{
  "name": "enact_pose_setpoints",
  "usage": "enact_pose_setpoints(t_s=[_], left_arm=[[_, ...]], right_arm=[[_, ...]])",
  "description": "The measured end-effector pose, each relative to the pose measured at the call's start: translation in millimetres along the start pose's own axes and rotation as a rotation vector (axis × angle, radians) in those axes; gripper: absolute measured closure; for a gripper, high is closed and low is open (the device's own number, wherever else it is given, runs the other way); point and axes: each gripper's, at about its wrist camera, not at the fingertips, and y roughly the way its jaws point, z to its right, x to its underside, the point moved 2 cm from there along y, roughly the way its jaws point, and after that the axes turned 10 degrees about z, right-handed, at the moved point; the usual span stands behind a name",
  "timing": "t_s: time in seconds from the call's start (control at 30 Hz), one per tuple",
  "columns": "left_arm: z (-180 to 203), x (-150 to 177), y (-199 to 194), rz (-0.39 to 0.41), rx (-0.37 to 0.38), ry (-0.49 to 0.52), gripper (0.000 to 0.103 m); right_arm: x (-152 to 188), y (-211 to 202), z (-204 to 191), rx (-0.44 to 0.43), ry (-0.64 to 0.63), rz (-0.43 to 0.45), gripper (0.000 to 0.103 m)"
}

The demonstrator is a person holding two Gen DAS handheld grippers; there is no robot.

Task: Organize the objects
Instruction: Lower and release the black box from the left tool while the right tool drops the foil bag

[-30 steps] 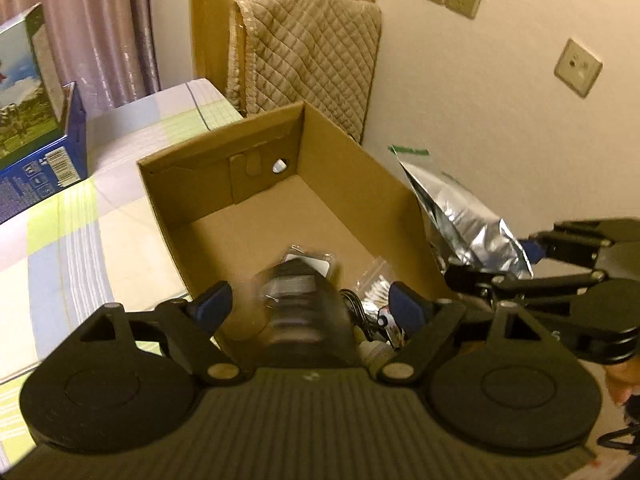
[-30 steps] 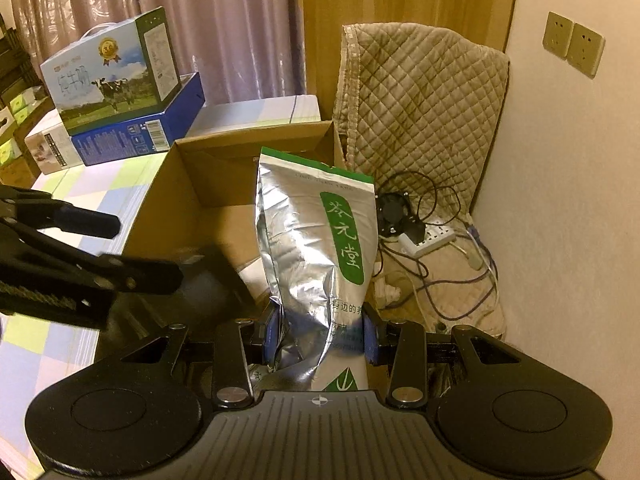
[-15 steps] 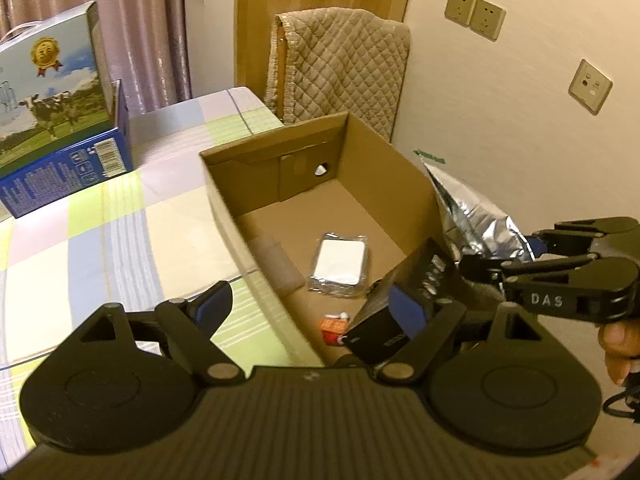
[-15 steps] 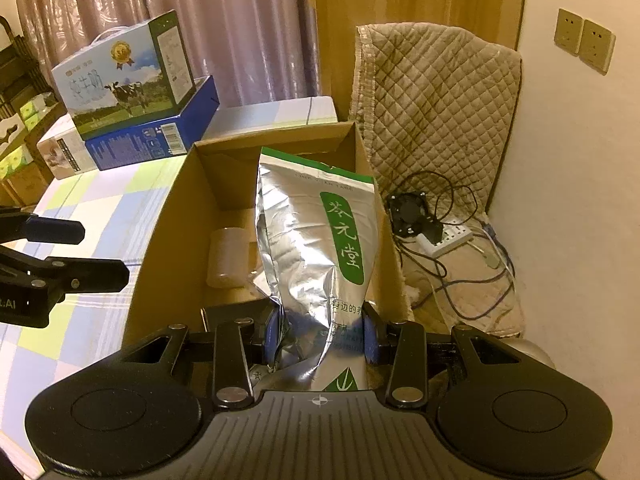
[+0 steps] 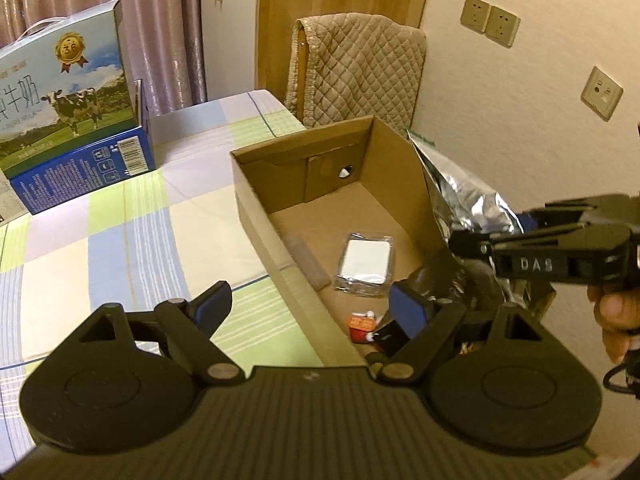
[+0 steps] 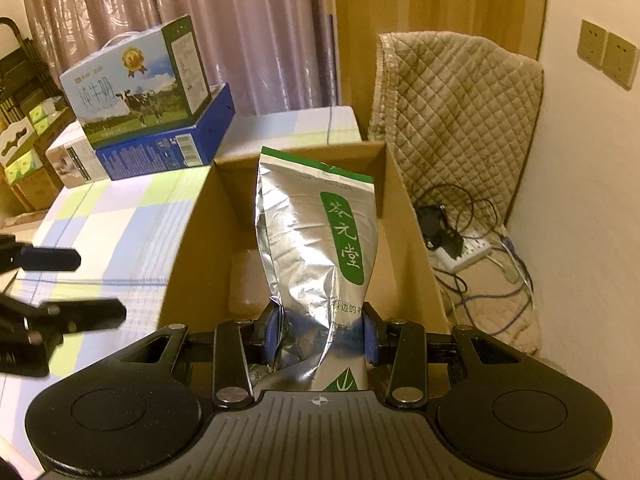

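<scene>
An open cardboard box [image 5: 260, 216] stands on the checked table; it also shows in the right wrist view [image 6: 188, 264]. Inside lie a white packet in clear wrap [image 5: 364, 262], a black box [image 5: 404, 320], a small orange item [image 5: 360, 324] and a pale cylinder [image 5: 308, 260]. My right gripper [image 6: 318, 336] is shut on a silver foil pouch with a green label [image 6: 320, 248], held upright over the box's near right side; the pouch also shows in the left wrist view [image 5: 464, 200]. My left gripper [image 5: 310, 304] is open and empty, above the box's left wall.
A milk carton case [image 5: 60, 88] sits on a blue box [image 5: 84, 168] at the table's far left. A quilted cover [image 6: 460, 120] hangs behind the box. A power strip with tangled cables [image 6: 464, 248] lies on the floor to the right.
My left gripper has let go of the black box, which now lies in the cardboard box, and has drawn back to the left. The right gripper still holds the pouch.
</scene>
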Motion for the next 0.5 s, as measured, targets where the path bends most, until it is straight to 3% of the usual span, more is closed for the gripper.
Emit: enact_pose_setpoints(t_s=[0.3,0.5], left_arm=[[-17,6,7,-0.011,-0.019,-0.028,0.019],[-26,14,11,-0.026,-0.031,-0.038,0.018]], right_arm=[[-24,33,-5,-0.006,0.029,0.015,0.064],[-23,34,-8,-0.009,0.028,0.04,0.058]])
